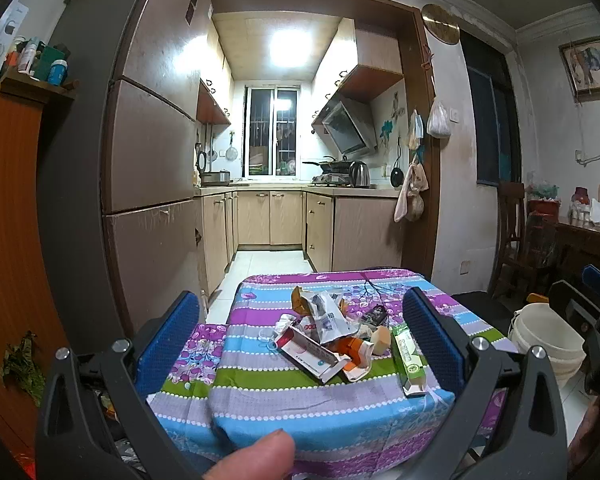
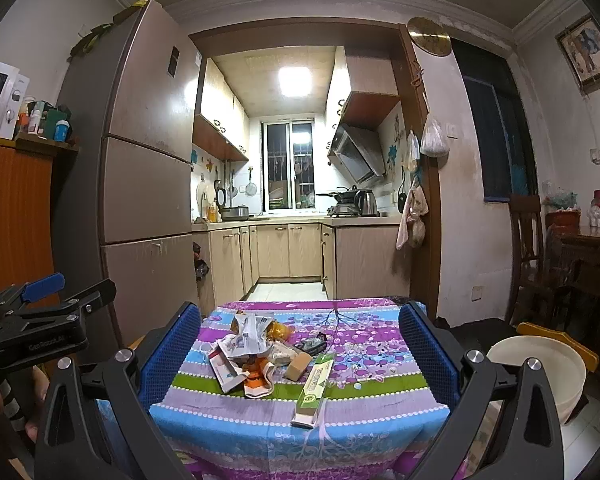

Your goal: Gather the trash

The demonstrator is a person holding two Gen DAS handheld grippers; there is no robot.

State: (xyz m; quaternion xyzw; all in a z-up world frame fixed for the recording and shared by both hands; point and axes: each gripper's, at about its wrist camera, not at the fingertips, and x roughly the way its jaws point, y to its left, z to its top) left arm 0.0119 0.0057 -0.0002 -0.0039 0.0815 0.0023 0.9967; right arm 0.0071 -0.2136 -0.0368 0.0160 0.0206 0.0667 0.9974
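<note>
A: Where does the trash sit?

B: A heap of torn wrappers point(image 1: 324, 332) lies mid-way across the tabletop point(image 1: 260, 392), on its striped floral cloth. A long green carton point(image 1: 408, 354) lies just beside the heap, on its right.

A: And the grippers?

B: Both hang short of the near edge, holding nothing. The left gripper point(image 1: 300, 344) has its blue fingers point(image 1: 168, 344) spread wide, and the heap shows between them, ahead and a little right of centre. The right gripper point(image 2: 300, 356) is spread just as wide; from it, the wrappers point(image 2: 252, 352) lie ahead and left of centre.

A: How does the carton lie?

B: In the right wrist view the green carton point(image 2: 316, 388) runs front to back, its near end close to the table edge, almost dead ahead between the fingers point(image 2: 428, 356). Its long axis points roughly along the reach, so the narrow width faces the finger gap.

A: Which hand is better placed?

B: Probably the right for the carton. The white bucket point(image 2: 540, 368) stands off the table's right side, near that hand.
</note>
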